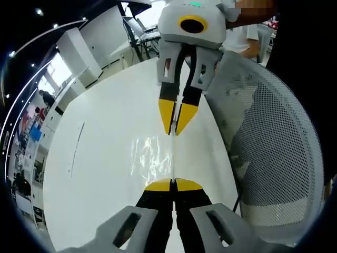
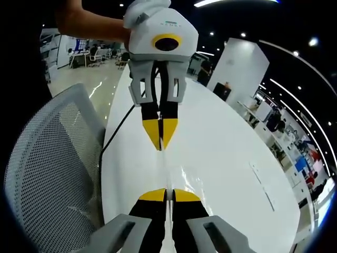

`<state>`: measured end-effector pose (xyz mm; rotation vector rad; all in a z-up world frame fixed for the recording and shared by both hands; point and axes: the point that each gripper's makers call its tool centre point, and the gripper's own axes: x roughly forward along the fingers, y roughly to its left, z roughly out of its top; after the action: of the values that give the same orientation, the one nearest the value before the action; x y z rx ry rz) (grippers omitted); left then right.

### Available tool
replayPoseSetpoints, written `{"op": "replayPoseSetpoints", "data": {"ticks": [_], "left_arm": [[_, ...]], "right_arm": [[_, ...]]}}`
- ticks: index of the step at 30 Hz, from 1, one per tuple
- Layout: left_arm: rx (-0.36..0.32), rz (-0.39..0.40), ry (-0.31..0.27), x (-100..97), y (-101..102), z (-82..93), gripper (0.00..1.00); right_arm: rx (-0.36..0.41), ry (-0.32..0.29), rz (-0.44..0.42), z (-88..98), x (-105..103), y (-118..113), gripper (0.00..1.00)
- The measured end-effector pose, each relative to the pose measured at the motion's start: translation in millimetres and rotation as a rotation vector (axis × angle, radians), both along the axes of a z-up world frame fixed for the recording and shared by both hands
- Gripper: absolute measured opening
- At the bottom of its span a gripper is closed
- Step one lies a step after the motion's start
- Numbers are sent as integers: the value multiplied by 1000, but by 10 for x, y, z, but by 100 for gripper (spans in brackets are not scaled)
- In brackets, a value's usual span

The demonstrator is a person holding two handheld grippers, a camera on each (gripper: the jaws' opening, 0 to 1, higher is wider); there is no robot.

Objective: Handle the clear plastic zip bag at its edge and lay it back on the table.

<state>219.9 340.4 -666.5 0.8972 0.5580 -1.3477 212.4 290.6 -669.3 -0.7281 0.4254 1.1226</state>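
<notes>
The clear plastic zip bag [image 1: 152, 157] hangs stretched between my two grippers above the white table [image 1: 100, 174], seen almost edge-on as a thin line with glare. In the left gripper view my left gripper [image 1: 172, 184] is shut on the bag's near edge, while my right gripper [image 1: 174, 129] reaches in from the top, shut on the far edge. From the right gripper view, my right gripper [image 2: 166, 194] pinches the bag [image 2: 182, 178] at the bottom and my left gripper [image 2: 160, 144] pinches it from above, over the table [image 2: 231, 153].
A grey mesh office chair [image 1: 276, 137] [image 2: 47, 158] stands against the table's long edge. A black cable [image 2: 117, 129] runs along that edge. Thin strips [image 1: 77, 147] [image 2: 261, 180] lie on the table's other side. A person's arm [image 2: 89, 23] holds the left gripper.
</notes>
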Motion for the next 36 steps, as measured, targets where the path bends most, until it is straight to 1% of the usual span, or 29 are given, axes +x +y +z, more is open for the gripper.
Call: {"op": "replayPoseSetpoints", "data": {"ticks": [29, 36], "left_arm": [[3, 0, 4, -22, -10, -15, 0], [7, 6, 6, -29, 9, -19, 0]], "right_arm": [[4, 7, -16, -33, -13, -50, 0], [9, 9, -13, -39, -12, -32, 0]]}}
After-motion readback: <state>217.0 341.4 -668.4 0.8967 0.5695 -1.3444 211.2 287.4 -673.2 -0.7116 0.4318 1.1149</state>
